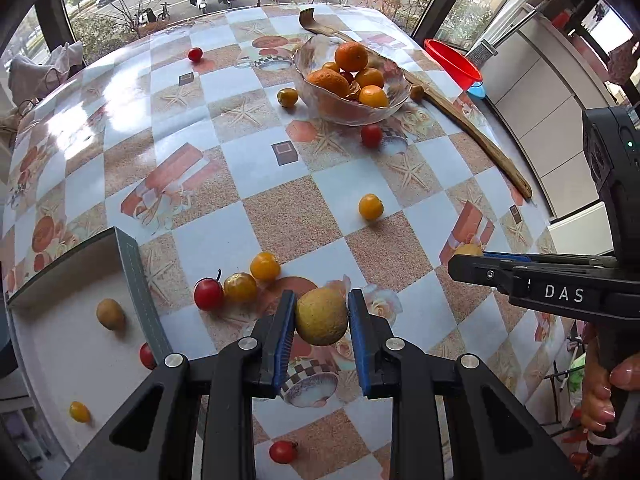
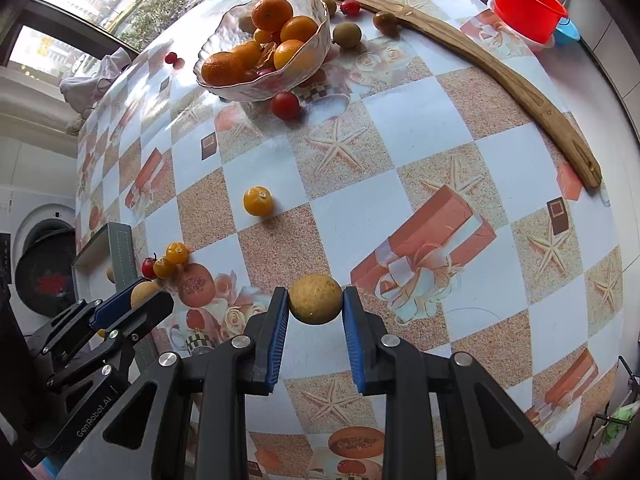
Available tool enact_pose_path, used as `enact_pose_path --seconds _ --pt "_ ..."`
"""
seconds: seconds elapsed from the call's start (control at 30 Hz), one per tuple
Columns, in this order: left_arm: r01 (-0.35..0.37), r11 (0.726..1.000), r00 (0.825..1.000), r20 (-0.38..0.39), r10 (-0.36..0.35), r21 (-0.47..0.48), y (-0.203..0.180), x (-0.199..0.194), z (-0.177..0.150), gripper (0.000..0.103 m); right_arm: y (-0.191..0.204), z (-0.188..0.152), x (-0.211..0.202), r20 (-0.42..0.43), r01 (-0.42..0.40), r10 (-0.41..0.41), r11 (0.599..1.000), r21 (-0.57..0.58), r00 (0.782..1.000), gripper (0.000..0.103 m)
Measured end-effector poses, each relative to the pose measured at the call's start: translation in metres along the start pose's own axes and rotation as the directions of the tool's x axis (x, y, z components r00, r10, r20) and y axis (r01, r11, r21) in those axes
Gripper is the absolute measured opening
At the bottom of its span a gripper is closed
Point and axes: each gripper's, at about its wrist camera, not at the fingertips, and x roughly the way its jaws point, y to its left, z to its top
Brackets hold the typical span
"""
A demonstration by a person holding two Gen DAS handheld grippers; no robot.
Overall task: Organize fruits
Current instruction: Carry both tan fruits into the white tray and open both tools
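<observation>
My left gripper (image 1: 321, 312) is shut on a tan round fruit (image 1: 321, 317), held above the table beside a white box (image 1: 52, 344). The box holds a brown fruit (image 1: 110, 314), a yellow tomato (image 1: 79, 411) and a red one (image 1: 146, 356). My right gripper (image 2: 315, 300) is shut on another tan round fruit (image 2: 316, 299) above the table. Each gripper shows in the other's view: the right one (image 1: 460, 264), the left one (image 2: 148, 292). A glass bowl (image 1: 320, 98) holds oranges (image 1: 351, 56). Loose red and yellow tomatoes (image 1: 236, 286) lie on the table.
A long curved wooden piece (image 2: 500, 76) lies along the table's far right edge. A red plastic bowl (image 2: 524, 4) stands beyond it. More small fruits (image 2: 347, 34) lie behind the glass bowl. A washing machine (image 2: 40, 256) stands left of the table.
</observation>
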Motion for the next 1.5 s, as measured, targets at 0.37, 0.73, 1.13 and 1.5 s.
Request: enact_pose_path --seconds 0.37,0.73,1.13,1.5 --pt "-0.079 0.984 0.996 0.025 0.084 -0.161 0.07 -0.048 -0.055 0.028 0.082 -0.018 0.005 -0.038 -0.02 0.014 0.988 -0.151 0.999 0.03" --pt "-0.207 0.925 0.974 0.021 0.225 -0.32 0.182 -0.059 -0.075 0.028 0.204 -0.021 0.032 -0.079 -0.081 0.058 0.941 -0.33 0.995 0.03" --pt "-0.263 0.915 0.963 -0.022 0.269 -0.305 0.224 -0.018 -0.059 0.028 0.259 -0.067 0.089 -0.173 -0.056 -0.026 0.891 -0.451 0.985 0.03" --pt "-0.285 0.913 0.958 -0.061 0.279 -0.293 0.228 -0.001 -0.059 0.077 0.269 -0.104 0.114 -0.127 0.041 -0.139 0.819 -0.573 0.982 0.03"
